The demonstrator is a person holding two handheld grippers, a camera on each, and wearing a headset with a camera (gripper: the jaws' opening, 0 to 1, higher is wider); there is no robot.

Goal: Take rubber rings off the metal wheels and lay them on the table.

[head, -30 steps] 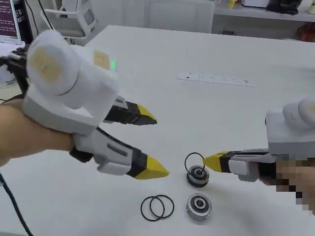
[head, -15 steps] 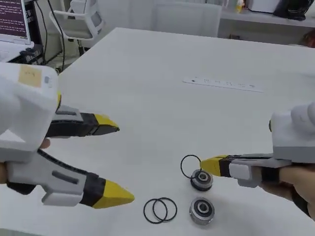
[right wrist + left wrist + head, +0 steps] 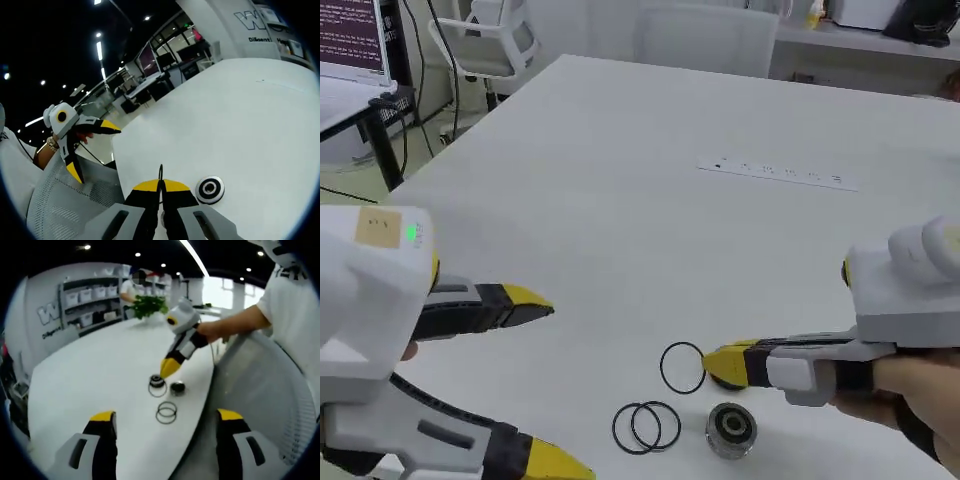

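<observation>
My right gripper (image 3: 712,362) is shut on a thin black rubber ring (image 3: 681,367), which hangs off its yellow tips just left of a metal wheel (image 3: 725,380) that those tips partly hide. A second metal wheel (image 3: 731,428) lies nearer the front edge. Two loose rings (image 3: 646,426) lie overlapped on the white table (image 3: 620,200) beside it. In the right gripper view the ring (image 3: 160,172) is an edge-on line above the shut jaws (image 3: 160,187), with a wheel (image 3: 209,189) to their right. My left gripper (image 3: 546,384) stands open well to the left, holding nothing (image 3: 165,416).
A flat white strip (image 3: 776,172) lies across the far middle of the table. Office chairs (image 3: 500,45) and a monitor (image 3: 355,35) stand beyond the table's left side. The table's near edge runs close below the wheels.
The left gripper has drawn back to the left and toward me. The right gripper has carried the ring off the wheel, down and to the left. The head camera has tilted too.
</observation>
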